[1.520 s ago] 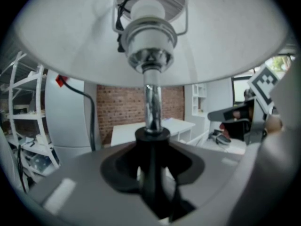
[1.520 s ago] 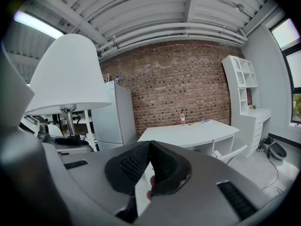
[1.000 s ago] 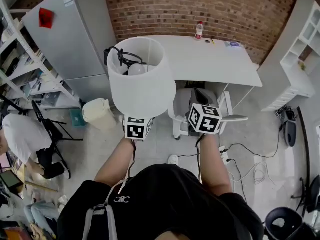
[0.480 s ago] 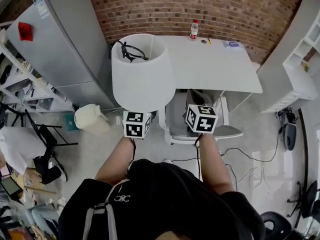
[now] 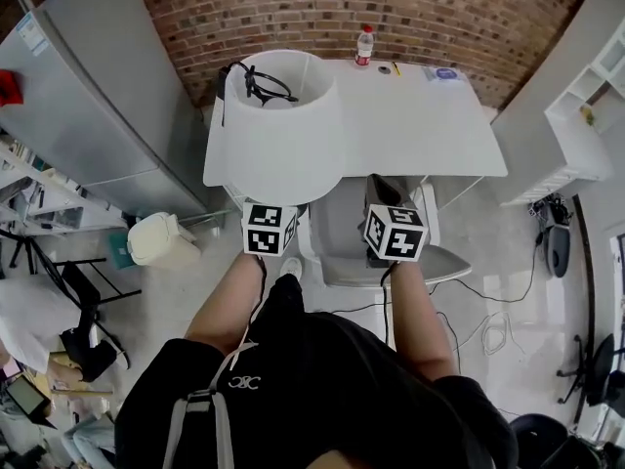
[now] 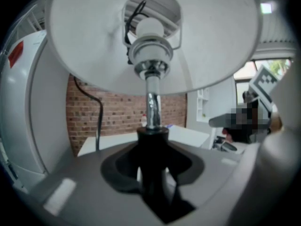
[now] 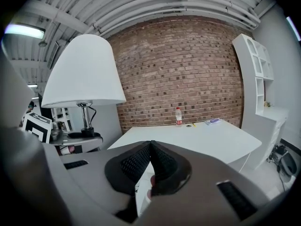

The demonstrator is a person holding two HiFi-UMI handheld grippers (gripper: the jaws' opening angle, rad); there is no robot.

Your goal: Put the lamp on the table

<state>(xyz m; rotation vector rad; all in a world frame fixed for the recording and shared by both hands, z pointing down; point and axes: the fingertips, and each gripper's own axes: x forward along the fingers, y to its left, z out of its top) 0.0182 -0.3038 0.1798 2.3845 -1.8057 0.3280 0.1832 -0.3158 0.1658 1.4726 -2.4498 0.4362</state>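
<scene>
The lamp has a white shade [image 5: 283, 145] with a black cord looped at its open top, and a chrome stem [image 6: 151, 105] running down into a black collar. My left gripper [image 5: 268, 225] sits under the shade, shut on the lamp's black collar [image 6: 151, 145], and holds the lamp upright. In the head view the shade overlaps the left end of the white table [image 5: 420, 125]. My right gripper [image 5: 383, 191] is beside it above the chair, shut, with nothing between its ribbed pads [image 7: 136, 161]. From the right gripper view the lamp [image 7: 84, 72] stands at the left.
A water bottle [image 5: 364, 45] and small items stand at the table's far edge by the brick wall. A grey chair [image 5: 342, 242] is tucked under the table in front of me. A grey fridge [image 5: 88, 106] and a bin [image 5: 156, 240] are at left, white shelving [image 5: 576, 115] at right.
I have come closer to the table. The lamp has travelled forward with the left gripper and its shade now overlaps the table's left end. Both grippers keep the same state.
</scene>
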